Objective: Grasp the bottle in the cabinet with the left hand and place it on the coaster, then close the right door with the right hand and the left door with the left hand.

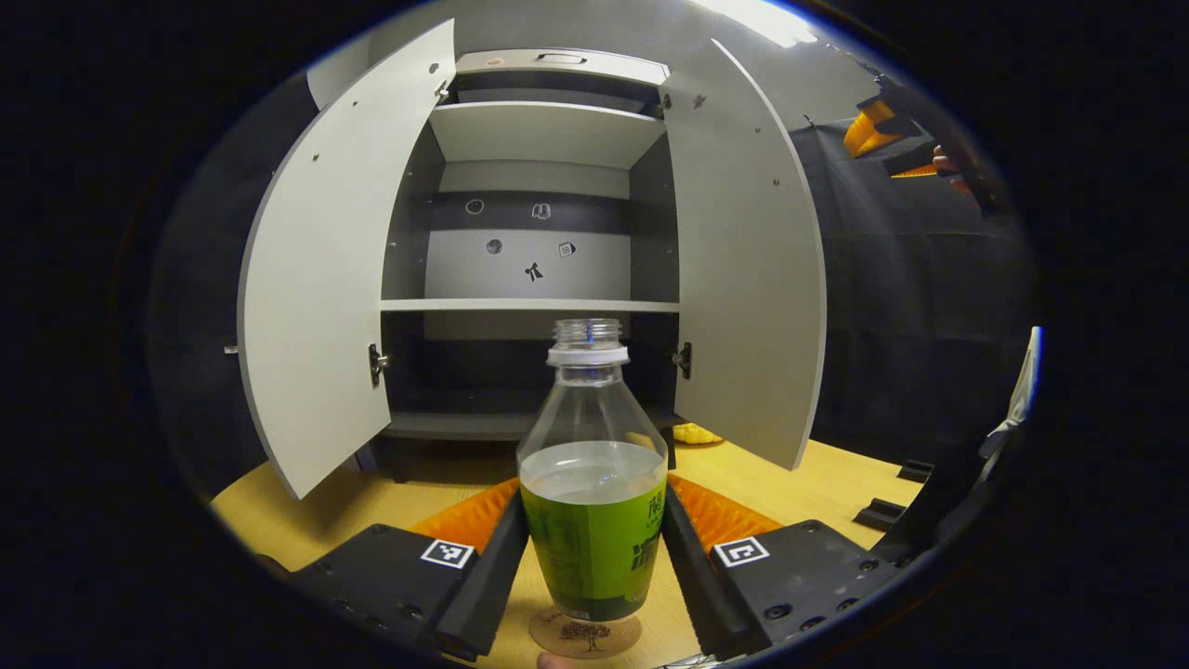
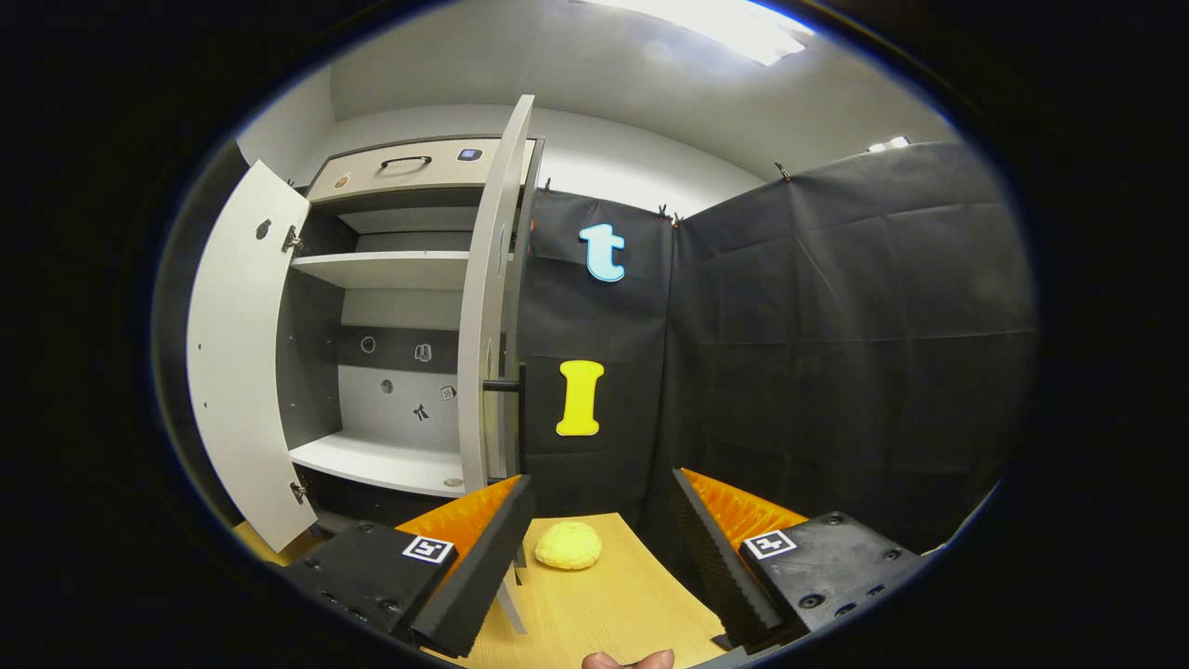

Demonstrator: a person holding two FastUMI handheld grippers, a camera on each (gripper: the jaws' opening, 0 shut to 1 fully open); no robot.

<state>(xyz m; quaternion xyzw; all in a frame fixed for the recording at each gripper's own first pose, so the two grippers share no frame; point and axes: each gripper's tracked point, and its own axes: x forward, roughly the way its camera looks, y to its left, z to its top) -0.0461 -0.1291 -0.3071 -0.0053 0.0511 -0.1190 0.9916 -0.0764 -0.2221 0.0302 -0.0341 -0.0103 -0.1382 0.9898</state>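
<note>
The clear plastic bottle, capless with a green label, stands on the round cork coaster on the wooden bench, gripped by the left tongs. The right tongs gape empty near a lumpy yellow sponge. Both flat pale cabinet doors hang open.

bottle on coaster, before open cabinet, between left gripper fingers
</note>
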